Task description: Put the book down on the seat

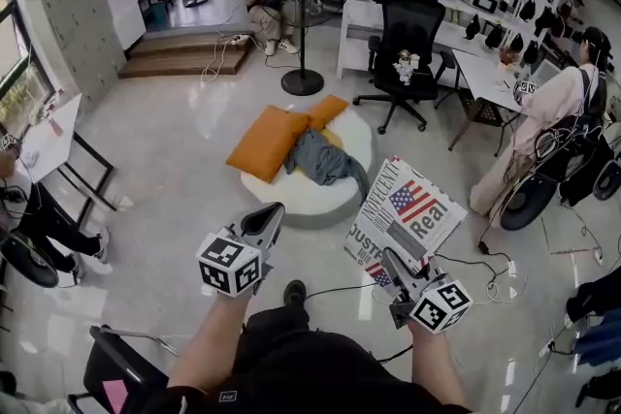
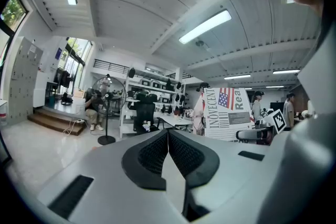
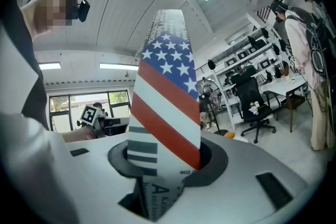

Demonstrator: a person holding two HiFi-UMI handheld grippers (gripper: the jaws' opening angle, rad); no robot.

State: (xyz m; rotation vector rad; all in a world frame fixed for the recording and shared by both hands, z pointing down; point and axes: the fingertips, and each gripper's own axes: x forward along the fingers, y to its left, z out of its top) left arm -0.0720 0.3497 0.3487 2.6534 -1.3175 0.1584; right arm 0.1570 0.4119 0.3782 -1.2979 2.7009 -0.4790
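To the near left of the round white seat (image 1: 303,197) on the floor, the left gripper (image 1: 266,216) is held in the air, pointed toward the seat. In the left gripper view, this left gripper (image 2: 168,140) is seen with its jaws pressed together and nothing between them.

On the seat itself an orange cushion (image 1: 269,142) is laid. A crumpled grey garment (image 1: 326,160) is spread just to the cushion's right, touching it.

To the near right of the seat, the book (image 1: 408,211) is held up off the floor. A flag and large print are shown on its cover. In the head view its left edge is seen just beside the seat's right rim, and the book is not resting on the seat. It is gripped at its near, lower edge by the right gripper (image 1: 390,261).

In the right gripper view the book (image 3: 165,97) is seen standing up between the jaws of the right gripper (image 3: 163,161). The jaws are closed on it from both sides, and the striped cover is seen rising out of them.
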